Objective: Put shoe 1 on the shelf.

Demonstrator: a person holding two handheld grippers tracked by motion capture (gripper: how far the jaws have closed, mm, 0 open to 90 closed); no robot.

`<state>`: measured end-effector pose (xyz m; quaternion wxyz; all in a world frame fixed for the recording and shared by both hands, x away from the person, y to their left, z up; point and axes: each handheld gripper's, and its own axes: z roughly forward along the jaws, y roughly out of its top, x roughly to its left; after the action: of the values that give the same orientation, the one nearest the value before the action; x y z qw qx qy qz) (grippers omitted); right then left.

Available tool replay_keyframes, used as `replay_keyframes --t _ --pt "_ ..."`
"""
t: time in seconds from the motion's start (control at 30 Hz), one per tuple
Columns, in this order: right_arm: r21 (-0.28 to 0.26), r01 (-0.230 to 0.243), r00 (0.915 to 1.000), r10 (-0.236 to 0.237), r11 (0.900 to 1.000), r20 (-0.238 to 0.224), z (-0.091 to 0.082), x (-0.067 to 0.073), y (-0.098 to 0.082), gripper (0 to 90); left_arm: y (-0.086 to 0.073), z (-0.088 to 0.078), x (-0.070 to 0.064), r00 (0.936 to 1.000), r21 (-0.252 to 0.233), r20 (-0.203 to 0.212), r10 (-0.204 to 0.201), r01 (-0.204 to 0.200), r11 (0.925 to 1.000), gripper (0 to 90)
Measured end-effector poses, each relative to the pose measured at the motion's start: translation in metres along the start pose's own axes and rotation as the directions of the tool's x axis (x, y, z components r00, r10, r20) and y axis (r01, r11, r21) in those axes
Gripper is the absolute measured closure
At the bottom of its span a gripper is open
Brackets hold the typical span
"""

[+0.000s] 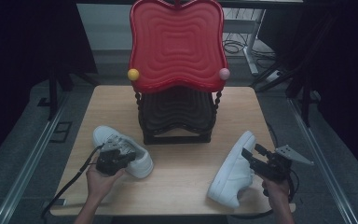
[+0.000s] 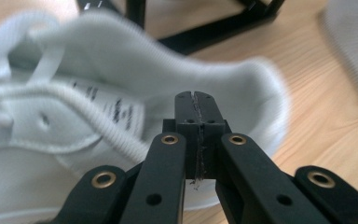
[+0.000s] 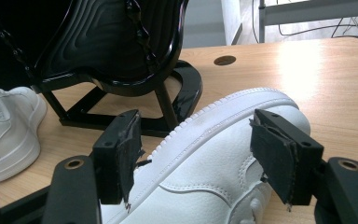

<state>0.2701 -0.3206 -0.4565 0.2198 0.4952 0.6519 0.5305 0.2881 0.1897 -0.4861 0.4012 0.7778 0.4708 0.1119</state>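
Two white sneakers lie on the wooden table (image 1: 177, 191). The left sneaker (image 1: 140, 161) (image 2: 65, 107) lies at the front left, and my left gripper (image 1: 120, 156) (image 2: 196, 100) hovers over its heel opening. Its jaws are shut together with nothing between them. The right sneaker (image 1: 230, 172) (image 3: 205, 172) lies tilted at the front right, its sole edge turned to the left. My right gripper (image 1: 252, 155) (image 3: 198, 140) is open and straddles this sneaker, with the pads apart from the leather on both sides.
A two-tier stand sits at the middle back of the table, with a red wavy top tray (image 1: 177, 44) and a black lower tray (image 1: 177, 112) (image 3: 107, 42). Yellow (image 1: 133, 74) and pink (image 1: 224, 73) knobs mark its front corners. The left sneaker (image 3: 7, 130) lies beside its base.
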Motion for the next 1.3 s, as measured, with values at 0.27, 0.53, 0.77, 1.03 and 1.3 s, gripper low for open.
replay_keyframes --t 0.27,0.53,0.77,1.03,1.3 --pt "0.005 -0.002 1.0000 0.002 1.000 0.000 -0.001 0.000 -0.001 33.2 -0.005 -0.010 0.005 0.9998 0.043 -0.018 0.008 -0.008 0.9990 90.0" --pt "-0.006 -0.006 0.9999 0.006 1.000 0.010 -0.006 -0.003 0.000 33.2 -0.027 -0.039 0.015 0.9990 0.076 -0.044 0.006 -0.002 0.9971 90.0" --pt "-0.016 -0.007 0.9997 0.007 1.000 0.022 -0.010 -0.003 0.001 33.3 -0.052 -0.071 0.039 0.9992 0.106 -0.011 -0.037 0.038 0.9937 89.9" --pt "-0.010 -0.008 0.9997 0.008 1.000 0.024 -0.008 -0.004 -0.001 33.3 -0.062 -0.095 0.072 0.9964 0.135 -0.035 -0.077 0.081 0.9875 89.9" --pt "-0.007 -0.006 0.9997 0.006 1.000 0.021 -0.007 -0.003 -0.001 33.5 -0.060 -0.104 0.081 0.9961 0.119 0.001 -0.088 0.087 0.9890 81.3"
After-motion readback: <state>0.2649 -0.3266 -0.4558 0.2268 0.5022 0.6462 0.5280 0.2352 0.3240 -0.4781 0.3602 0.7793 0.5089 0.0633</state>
